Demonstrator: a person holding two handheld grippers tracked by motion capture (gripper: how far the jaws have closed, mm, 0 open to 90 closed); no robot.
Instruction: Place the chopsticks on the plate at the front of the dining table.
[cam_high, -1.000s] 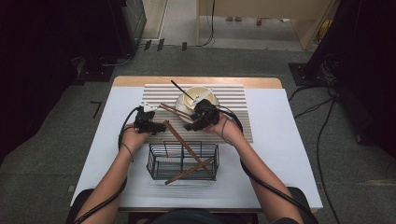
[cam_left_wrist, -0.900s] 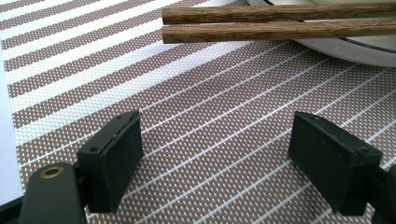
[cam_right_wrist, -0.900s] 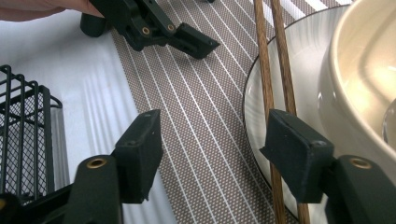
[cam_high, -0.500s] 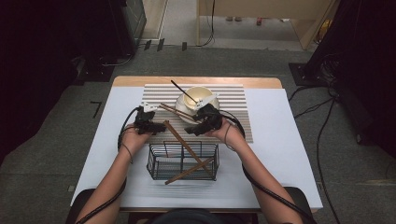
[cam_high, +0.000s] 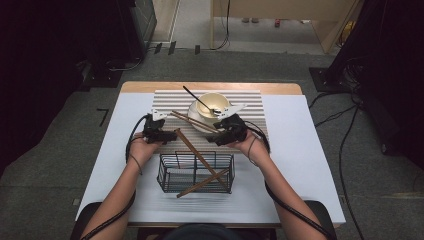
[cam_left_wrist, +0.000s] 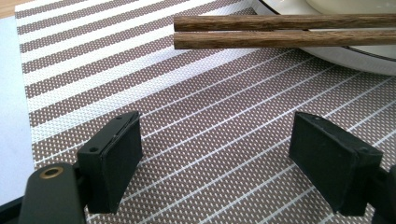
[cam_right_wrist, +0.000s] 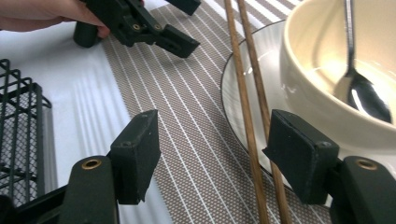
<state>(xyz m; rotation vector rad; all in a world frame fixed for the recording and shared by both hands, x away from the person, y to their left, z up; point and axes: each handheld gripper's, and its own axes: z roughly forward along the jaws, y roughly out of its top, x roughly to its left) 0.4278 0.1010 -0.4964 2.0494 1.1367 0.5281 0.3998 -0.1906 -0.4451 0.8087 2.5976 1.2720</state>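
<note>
Table, white top; striped mat at the far side. Wire basket near the person, two chopsticks crossed in it already. Bowl on a plate, spoon inside. Second chopstick pair lies propped on the plate rim, tips on the mat.

Step, as I judge it: reaching for that pair, to go to the basket.

Right gripper: jaws wide, just been shifting, nothing pinched; the pair runs just inside its right jaw. Left gripper: wide, empty, over the mat short of the pair's ends.

Next: centre the right jaws over both sticks, close, lift level.
</note>
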